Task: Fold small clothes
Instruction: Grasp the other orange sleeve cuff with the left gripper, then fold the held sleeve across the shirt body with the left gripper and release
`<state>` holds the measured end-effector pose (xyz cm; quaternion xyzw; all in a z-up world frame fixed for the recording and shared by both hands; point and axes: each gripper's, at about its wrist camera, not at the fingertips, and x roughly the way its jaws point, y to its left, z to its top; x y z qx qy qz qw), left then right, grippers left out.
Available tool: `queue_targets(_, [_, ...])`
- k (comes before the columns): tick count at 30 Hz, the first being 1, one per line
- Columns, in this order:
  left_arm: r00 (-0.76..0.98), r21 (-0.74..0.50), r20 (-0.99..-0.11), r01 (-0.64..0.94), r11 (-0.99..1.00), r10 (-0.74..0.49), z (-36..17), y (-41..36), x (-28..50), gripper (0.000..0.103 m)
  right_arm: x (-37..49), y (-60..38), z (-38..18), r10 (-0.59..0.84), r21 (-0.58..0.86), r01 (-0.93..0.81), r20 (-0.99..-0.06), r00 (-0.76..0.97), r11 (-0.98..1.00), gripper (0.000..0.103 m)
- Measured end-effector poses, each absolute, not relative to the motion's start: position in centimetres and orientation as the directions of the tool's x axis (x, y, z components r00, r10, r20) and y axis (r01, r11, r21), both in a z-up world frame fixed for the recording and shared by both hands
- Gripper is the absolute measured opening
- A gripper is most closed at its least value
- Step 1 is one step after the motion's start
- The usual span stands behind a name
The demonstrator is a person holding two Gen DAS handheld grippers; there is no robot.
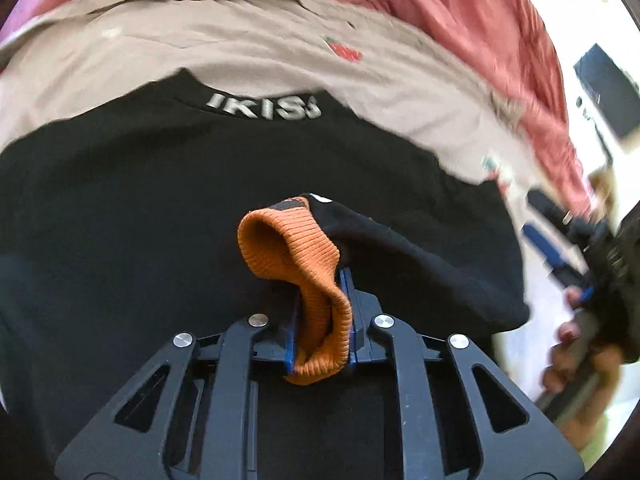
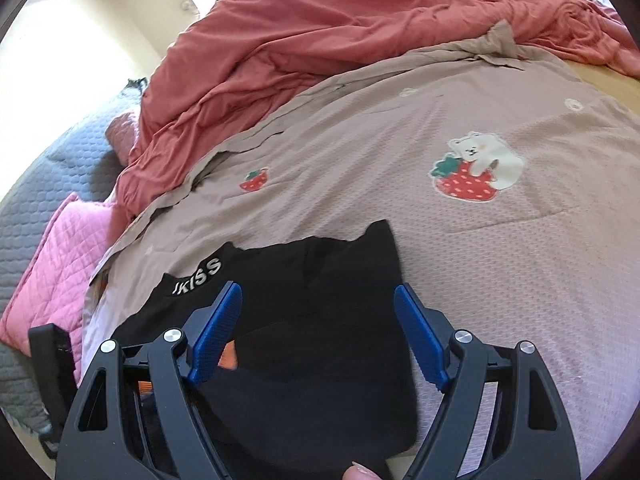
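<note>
A beige strawberry-print sheet (image 2: 400, 216) covers the bed, with the black sweater (image 1: 160, 208) lying flat on it. It looks soft, light and floppy. The left hand-held gripper (image 1: 320, 320) is clamped on its orange ribbed cuff (image 1: 296, 248), a firm hold. The right hand-held gripper (image 2: 318, 336) hovers wide open, empty.

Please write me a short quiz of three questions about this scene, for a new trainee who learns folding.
1. True or false: the left gripper is shut on the orange cuff.
2. What word is printed on the collar of the black top?
3. The right gripper is: A open above the black top; B shut on the beige sheet; C holding a sock.

Key: 1 true; 2 IKISS; 3 A.
</note>
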<state>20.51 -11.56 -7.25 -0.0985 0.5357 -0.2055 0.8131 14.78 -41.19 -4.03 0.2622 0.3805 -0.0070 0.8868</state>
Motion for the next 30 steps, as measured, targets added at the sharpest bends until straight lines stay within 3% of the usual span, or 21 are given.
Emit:
queue_targets(8, [0.531, -0.321, -0.765, 0.177, 0.93, -0.365, -1.5, -4.6, 20.4, 0.01, 14.5, -42.5, -4.1, 0.146, 0.457, 0.259, -0.679, 0.719, 0.851, 0.078])
queue_targets(17, [0.479, -0.318, -0.82, 0.077, 0.945, -0.315, -5.2, 0.6, 20.3, 0.028, 15.5, -37.2, -5.4, 0.132, 0.279, 0.129, -0.75, 0.648, 0.952, 0.078])
queue_targets(26, [0.533, -0.313, -0.802, 0.01, 0.95, -0.27, -3.1, 2.8, 18.8, 0.029, 15.9, -32.9, -7.1, 0.198, 0.237, -0.008, -0.789, 0.582, 0.971, 0.078])
queue_targets(30, [0.523, -0.295, -0.796, 0.104, 0.95, -0.305, -1.9, -1.2, 19.2, 0.045, 15.9, -32.4, -7.5, 0.182, 0.204, -0.024, -0.808, 0.561, 0.979, 0.078])
